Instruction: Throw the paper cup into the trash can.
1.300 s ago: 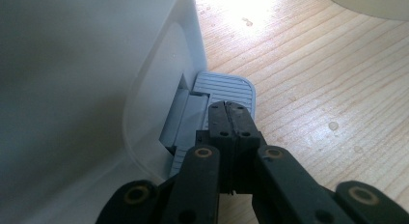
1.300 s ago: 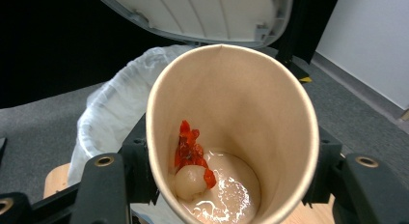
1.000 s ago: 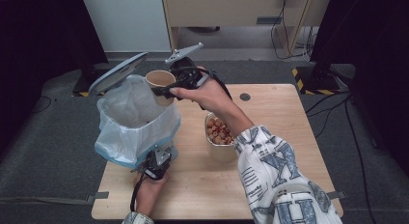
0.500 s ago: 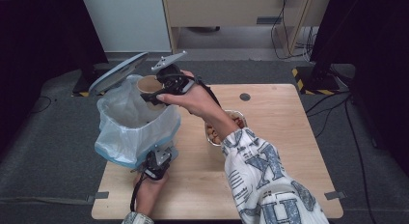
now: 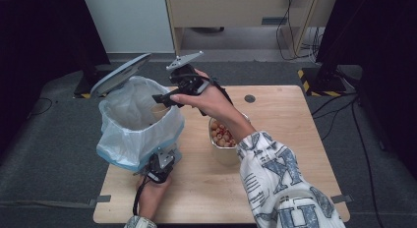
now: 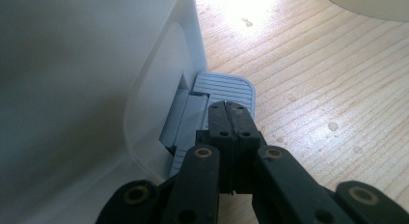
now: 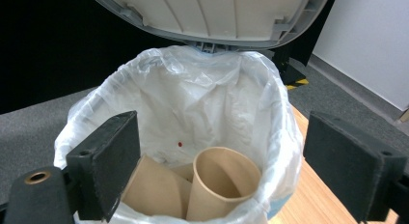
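Note:
A white pedal bin (image 5: pixel 133 139) lined with a clear bag stands on the table's left, its grey lid (image 5: pixel 120 73) raised. My left gripper (image 5: pixel 160 165) is shut, and its tips (image 6: pixel 226 108) press on the ribbed pedal (image 6: pixel 225 86) at the bin's foot. My right gripper (image 5: pixel 160 99) hovers over the bin's mouth, and its jaws have just been opening. They stand wide apart (image 7: pixel 222 127) with nothing between the pads. Below them a brown paper cup (image 7: pixel 223 183) lies in the bag beside another cup (image 7: pixel 154 188).
A metal pot (image 5: pixel 225 154) holding small round reddish and tan pieces stands right of the bin, under my right forearm. A small dark disc (image 5: pixel 250 98) sits at the far side of the wooden table (image 5: pixel 295 139). Dark floor surrounds the table.
My right gripper carried the paper cup leftward over the bin, then its jaws opened and the cup dropped into the bag. The left gripper stayed on the pedal.

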Demonstrator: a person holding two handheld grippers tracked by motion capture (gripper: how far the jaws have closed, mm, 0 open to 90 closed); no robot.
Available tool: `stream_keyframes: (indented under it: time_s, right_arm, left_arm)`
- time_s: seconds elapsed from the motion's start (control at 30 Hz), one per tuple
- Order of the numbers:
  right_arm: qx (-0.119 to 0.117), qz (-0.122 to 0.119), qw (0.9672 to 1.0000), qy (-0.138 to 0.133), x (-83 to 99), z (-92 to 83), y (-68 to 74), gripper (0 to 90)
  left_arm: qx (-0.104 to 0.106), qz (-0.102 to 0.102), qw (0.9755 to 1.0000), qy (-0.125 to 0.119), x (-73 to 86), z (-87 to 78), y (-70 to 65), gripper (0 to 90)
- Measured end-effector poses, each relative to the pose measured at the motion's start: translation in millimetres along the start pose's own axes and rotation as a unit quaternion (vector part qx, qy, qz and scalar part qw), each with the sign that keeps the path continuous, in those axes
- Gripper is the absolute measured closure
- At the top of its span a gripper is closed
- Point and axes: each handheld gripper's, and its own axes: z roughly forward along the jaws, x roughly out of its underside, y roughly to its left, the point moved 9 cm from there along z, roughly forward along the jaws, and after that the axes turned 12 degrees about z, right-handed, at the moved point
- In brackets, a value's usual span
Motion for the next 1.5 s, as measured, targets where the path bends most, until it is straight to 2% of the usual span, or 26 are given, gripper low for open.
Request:
stream_keyframes:
  time_s: [0.93,1.5]
  right_arm:
    - [0.028,0.014,0.9994,-0.013,18.1,-36.7,-33.3,10.4]
    - [0.050,0.031,0.9979,-0.024,32.8,-63.6,-62.5,10.1]
  left_arm:
    - [0.000,-0.001,1.0000,-0.001,0.1,0.0,0.1,88.9]
    - [0.001,-0.003,1.0000,-0.001,0.1,0.1,-0.4,88.9]
